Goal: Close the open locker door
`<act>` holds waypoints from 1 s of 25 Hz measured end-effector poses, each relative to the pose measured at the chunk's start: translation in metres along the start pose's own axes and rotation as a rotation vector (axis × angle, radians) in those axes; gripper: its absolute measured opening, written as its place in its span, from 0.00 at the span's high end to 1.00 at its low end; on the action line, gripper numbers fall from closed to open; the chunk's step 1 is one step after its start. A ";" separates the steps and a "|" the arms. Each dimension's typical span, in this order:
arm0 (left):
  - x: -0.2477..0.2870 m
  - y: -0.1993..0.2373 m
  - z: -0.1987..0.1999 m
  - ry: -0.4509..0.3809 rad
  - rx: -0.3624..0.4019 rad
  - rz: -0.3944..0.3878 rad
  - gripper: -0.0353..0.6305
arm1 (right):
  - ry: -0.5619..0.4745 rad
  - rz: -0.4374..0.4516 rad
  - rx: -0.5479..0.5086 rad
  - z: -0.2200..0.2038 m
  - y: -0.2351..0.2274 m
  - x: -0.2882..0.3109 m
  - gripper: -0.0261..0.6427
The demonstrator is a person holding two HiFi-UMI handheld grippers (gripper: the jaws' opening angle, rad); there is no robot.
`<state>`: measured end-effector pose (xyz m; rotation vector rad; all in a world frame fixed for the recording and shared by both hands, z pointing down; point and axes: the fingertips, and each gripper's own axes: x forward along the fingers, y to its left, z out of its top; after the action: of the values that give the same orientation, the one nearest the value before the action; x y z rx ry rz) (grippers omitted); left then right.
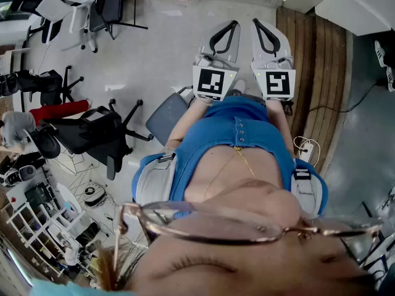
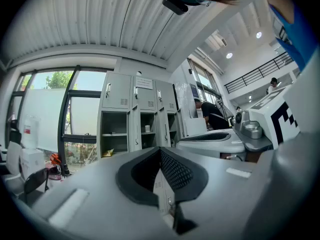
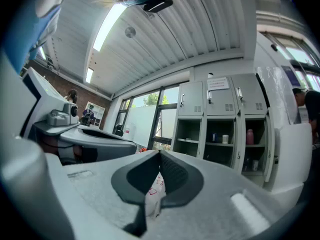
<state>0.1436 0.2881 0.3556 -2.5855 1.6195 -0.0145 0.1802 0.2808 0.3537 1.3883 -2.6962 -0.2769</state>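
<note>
Standing level and side by side before the person's chest, the left grey two-jaw gripper [image 1: 233, 24] and the right grey two-jaw gripper [image 1: 255, 23] point straight ahead. Count: two grippers, one black-and-white marker cube [image 1: 211, 83] on each. Both have their jaws pressed together at the tips, with nothing between. The grey metal locker bank [image 3: 225, 119] stands ahead, well apart from both. Three upper doors are shut and three lower compartments [image 3: 220, 144] are open (a pink bottle [image 3: 249, 136] in one).
</note>
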 end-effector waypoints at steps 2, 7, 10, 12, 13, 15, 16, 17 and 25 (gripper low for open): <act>0.000 0.002 0.001 0.000 -0.016 0.002 0.94 | -0.029 0.000 0.020 0.002 -0.002 0.000 0.96; 0.001 -0.001 0.003 0.011 -0.060 -0.010 0.94 | -0.072 0.016 0.068 0.005 -0.006 -0.002 0.96; 0.009 0.003 0.002 0.007 -0.060 -0.013 0.94 | -0.111 0.030 0.081 0.005 -0.012 0.006 0.96; 0.019 0.009 0.001 0.009 -0.060 -0.021 0.94 | -0.124 0.027 0.075 0.006 -0.017 0.016 0.95; 0.025 0.014 -0.001 0.007 -0.066 -0.027 0.94 | -0.120 0.029 0.066 0.005 -0.018 0.022 0.95; 0.036 0.028 -0.003 -0.012 -0.076 -0.030 0.94 | -0.115 0.035 0.053 0.004 -0.022 0.037 0.95; 0.041 0.036 -0.004 -0.022 -0.079 -0.030 0.94 | -0.114 0.038 0.055 0.004 -0.024 0.045 0.95; 0.046 0.044 -0.005 -0.028 -0.081 -0.030 0.94 | -0.109 0.039 0.059 0.006 -0.025 0.054 0.95; 0.093 0.106 -0.014 -0.030 -0.101 -0.068 0.94 | -0.099 0.050 0.053 0.004 -0.035 0.133 0.96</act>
<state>0.0880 0.1575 0.3571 -2.7010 1.5607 0.1035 0.1304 0.1533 0.3430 1.3527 -2.8342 -0.2796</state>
